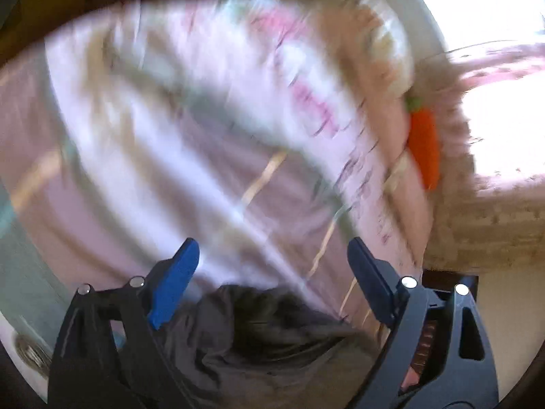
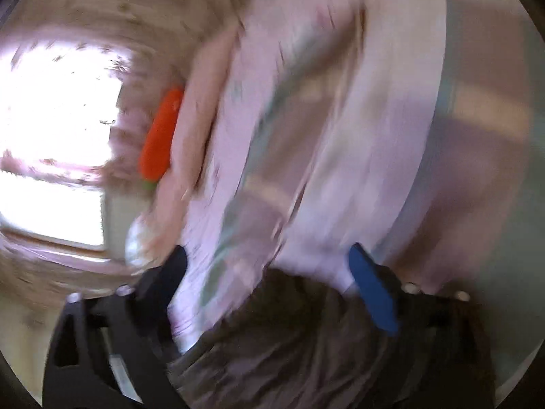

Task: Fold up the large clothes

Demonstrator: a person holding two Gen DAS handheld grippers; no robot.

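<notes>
Both tools are spread wide, nothing gripped: the left tool (image 1: 272, 272) and right tool (image 2: 269, 276) are held over a dark garment (image 1: 259, 341) on a striped bedspread (image 1: 170, 153).

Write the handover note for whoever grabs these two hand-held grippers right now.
Left hand-held gripper: jaws wide open, nothing clamped; the dark grey garment lies bunched below and between its fingers.
Right hand-held gripper: also wide open, gripping nothing, over the same dark garment.
The garment sits at the near edge of the pink striped bedding. An orange carrot toy lies at the bedding's far side.
Done: hard to judge; both views are blurred, and the garment looks rumpled, not neatly folded.
Left: probably regrasp its edges, then spread and fold.
</notes>
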